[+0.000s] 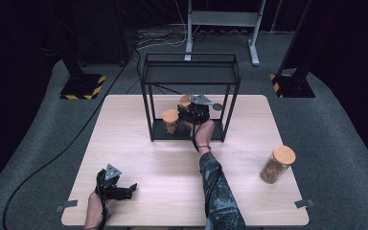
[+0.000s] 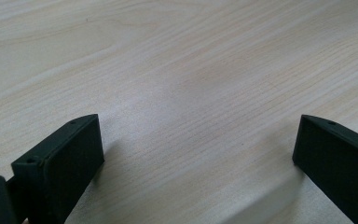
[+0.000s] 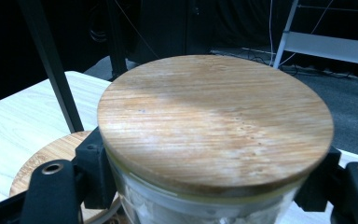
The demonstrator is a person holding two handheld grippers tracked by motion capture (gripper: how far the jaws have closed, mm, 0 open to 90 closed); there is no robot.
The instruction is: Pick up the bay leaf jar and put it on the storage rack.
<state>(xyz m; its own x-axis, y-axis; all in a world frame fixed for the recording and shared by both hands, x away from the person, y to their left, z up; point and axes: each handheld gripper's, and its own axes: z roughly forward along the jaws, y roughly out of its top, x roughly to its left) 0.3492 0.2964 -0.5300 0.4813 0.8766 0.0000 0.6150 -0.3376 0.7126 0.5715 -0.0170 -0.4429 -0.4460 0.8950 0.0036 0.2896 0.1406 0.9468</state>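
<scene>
The table [image 1: 139,143] carries a black wire-frame shelf [image 1: 190,72] at its far middle, open towards the person. Well apart, near the right edge, a third jar [image 1: 277,164] stands alone.

On the shelf's bottom level stand two wood-lidded jars. The right claw [image 1: 195,113] reaches in from the near side and is closed around the right-hand jar [image 3: 214,135] just under its lid, a jaw pressed to each side of the glass. That jar stands upright, directly ahead of the claw and between its jaws, so any move runs along the near-far line. The other jar [image 1: 170,120] sits just to its left, close.

The left claw [image 1: 117,190] rests at the near left corner, jaws wide, holding nothing.
</scene>
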